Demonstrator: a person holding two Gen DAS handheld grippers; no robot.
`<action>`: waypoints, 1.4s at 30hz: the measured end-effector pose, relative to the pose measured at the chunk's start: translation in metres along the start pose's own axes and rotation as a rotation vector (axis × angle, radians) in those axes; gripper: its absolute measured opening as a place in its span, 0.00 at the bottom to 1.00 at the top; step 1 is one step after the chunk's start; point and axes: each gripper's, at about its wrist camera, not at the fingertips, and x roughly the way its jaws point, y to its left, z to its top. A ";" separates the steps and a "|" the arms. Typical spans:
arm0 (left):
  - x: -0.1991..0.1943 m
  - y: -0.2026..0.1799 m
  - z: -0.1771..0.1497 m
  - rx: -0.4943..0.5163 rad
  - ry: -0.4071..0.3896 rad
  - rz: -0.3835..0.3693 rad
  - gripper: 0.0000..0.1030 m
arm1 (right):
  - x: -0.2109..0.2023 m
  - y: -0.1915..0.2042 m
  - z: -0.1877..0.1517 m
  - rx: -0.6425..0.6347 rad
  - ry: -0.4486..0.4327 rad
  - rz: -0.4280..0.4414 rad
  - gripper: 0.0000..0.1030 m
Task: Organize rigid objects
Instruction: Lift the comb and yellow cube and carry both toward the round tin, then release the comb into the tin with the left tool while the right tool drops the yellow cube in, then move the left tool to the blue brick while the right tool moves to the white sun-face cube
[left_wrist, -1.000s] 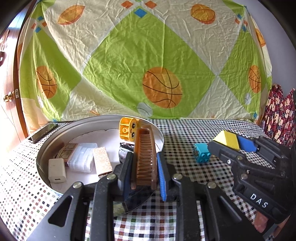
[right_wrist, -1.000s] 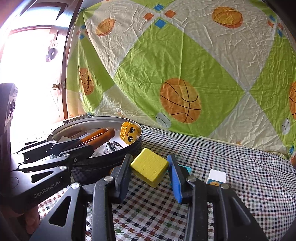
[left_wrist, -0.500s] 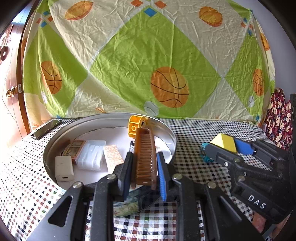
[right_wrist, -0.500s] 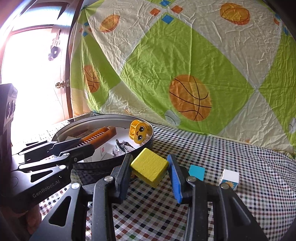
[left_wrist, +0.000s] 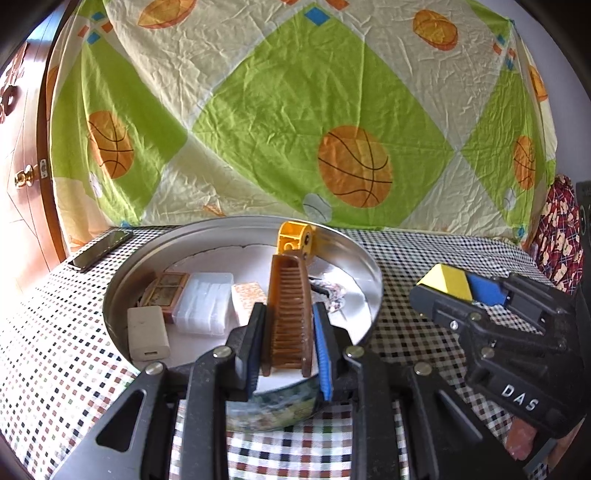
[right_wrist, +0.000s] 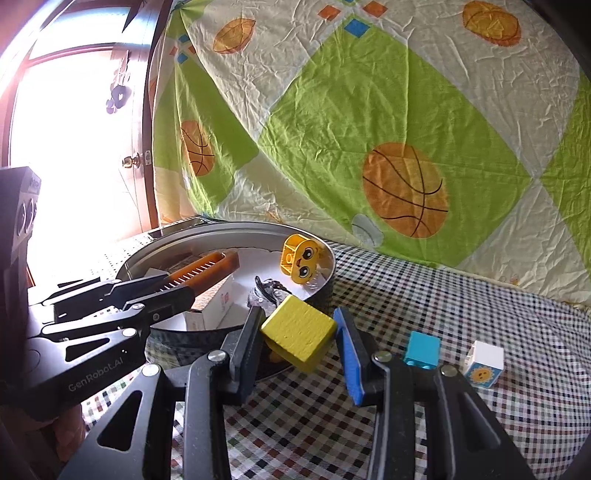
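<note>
1. Left tool (left_wrist: 286, 347) is pinching a brown comb (left_wrist: 289, 306) between its pads, teeth up, over the near part of the round metal tin (left_wrist: 354, 254).
2. Right tool (right_wrist: 299, 339) is pinching a yellow block (right_wrist: 297, 332), tilted, just outside the tin's near-right wall (right_wrist: 325, 284), above the checkered cloth.
3. The tin sits toward the counter's (right_wrist: 480, 302) back-left area. Inside, in the left view: white charger (left_wrist: 147, 334) at the left rim, clear plastic case (left_wrist: 205, 297) beside it, small brown patterned box (left_wrist: 166, 288) behind them, pale speckled block (left_wrist: 248, 295) just beside the comb.
4. Yellow toy brick with a face (right_wrist: 300, 258) leans on the tin's far-right wall; a dark metallic clump (right_wrist: 266, 288) lies in front of it, too tangled to identify.
5. Outside the tin, near the counter's right side: blue brick (right_wrist: 422, 349) and white cube with a sun print (right_wrist: 484, 363), close together, apart from the tin.
6. Dark phone (left_wrist: 101, 251) lies at the counter's back-left corner.
</note>
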 end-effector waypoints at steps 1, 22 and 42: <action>0.000 0.005 0.002 -0.006 0.000 0.006 0.22 | 0.003 0.001 0.004 0.003 0.004 0.008 0.40; 0.059 0.075 0.037 -0.012 0.143 0.127 0.23 | 0.115 0.039 0.043 -0.002 0.196 0.093 0.41; 0.034 -0.038 0.049 0.141 0.067 0.038 0.76 | 0.011 -0.105 0.022 0.230 0.084 -0.156 0.64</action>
